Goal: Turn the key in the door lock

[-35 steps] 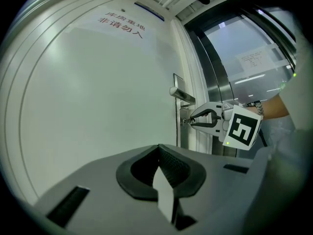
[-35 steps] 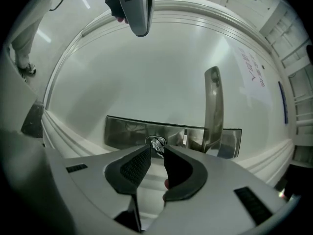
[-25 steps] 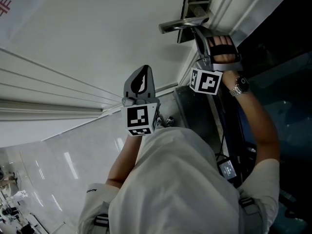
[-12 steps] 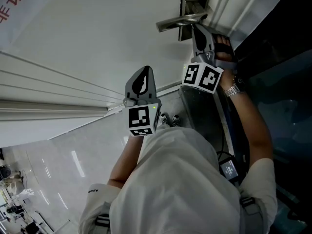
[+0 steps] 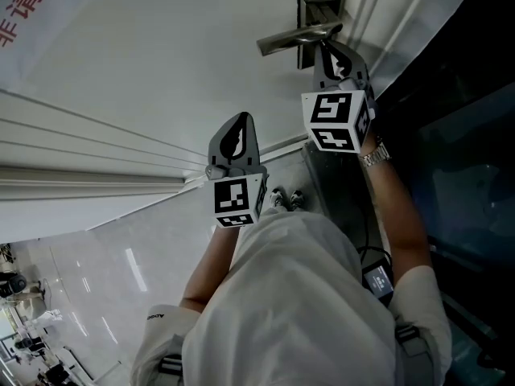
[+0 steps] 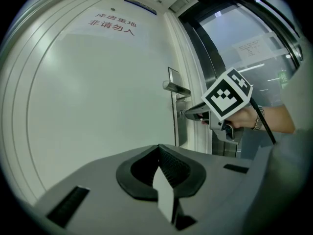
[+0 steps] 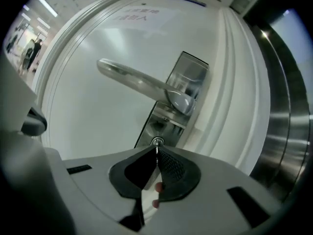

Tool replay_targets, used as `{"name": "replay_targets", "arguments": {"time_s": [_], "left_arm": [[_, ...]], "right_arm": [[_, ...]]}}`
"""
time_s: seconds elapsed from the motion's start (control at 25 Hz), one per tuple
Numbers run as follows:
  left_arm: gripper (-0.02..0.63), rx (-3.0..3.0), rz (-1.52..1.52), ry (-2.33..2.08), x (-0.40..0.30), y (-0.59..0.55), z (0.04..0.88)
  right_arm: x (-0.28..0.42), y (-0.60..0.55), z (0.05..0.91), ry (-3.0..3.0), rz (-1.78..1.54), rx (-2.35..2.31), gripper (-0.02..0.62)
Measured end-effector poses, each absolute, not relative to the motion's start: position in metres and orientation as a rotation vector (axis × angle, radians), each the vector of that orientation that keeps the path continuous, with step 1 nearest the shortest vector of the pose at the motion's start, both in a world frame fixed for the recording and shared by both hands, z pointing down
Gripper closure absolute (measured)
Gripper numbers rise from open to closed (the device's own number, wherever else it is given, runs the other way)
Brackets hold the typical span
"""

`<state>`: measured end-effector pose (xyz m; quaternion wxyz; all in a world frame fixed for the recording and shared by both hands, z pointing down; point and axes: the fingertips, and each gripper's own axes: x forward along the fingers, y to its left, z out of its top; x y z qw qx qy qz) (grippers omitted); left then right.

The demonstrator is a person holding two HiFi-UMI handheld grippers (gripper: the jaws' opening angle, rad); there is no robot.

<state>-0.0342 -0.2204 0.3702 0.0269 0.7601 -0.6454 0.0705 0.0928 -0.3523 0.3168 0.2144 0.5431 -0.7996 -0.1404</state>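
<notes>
Where our right gripper (image 7: 157, 153) meets the door (image 7: 88, 116), its two jaws are pinched tight on the thin key (image 7: 156, 148). The key sticks into the small round lock (image 7: 157, 142), right in front of the jaw tips. The lock sits in a shiny metal plate (image 7: 183, 89) close to the edge of the door. Higher up on that same plate, a long silver handle (image 7: 142, 82) reaches out over the white door. From our head view, the right gripper (image 5: 326, 53) points at the door just under the handle (image 5: 294, 37). Its marker cube (image 5: 336, 119) sits right in front of our wrist, and we wear a watch (image 5: 375, 158) there. Our left gripper (image 6: 159, 151) has its jaws pressed together with nothing between them. It hangs in front of the plain white part of the door, well apart from the lock. In the head view, it (image 5: 238, 119) is to the left of the right gripper and closer to us. Red writing (image 6: 111, 23) is printed high on the door. Below us is a pale, shiny floor (image 5: 105, 272).
</notes>
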Motion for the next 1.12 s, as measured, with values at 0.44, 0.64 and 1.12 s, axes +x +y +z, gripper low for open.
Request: {"name": "replay_targets", "arguments": {"time_s": [0.44,0.64,1.12], "left_arm": [[0.6,2.336,0.23,-1.999,-0.035,-0.224,0.373],[0.6,2.34,0.233,-1.995,-0.032,-0.227,0.375],[0.6,2.324,0.224,-2.009,-0.038,-0.231,0.374]], "right_arm": [[0.099,-0.358,0.318,-2.608,0.429,1.57,0.584],[0.102,-0.359,0.319,-2.7,0.819,1.556,0.584],[0.105,-0.36,0.321,-2.764,1.634,1.482,0.583]]}}
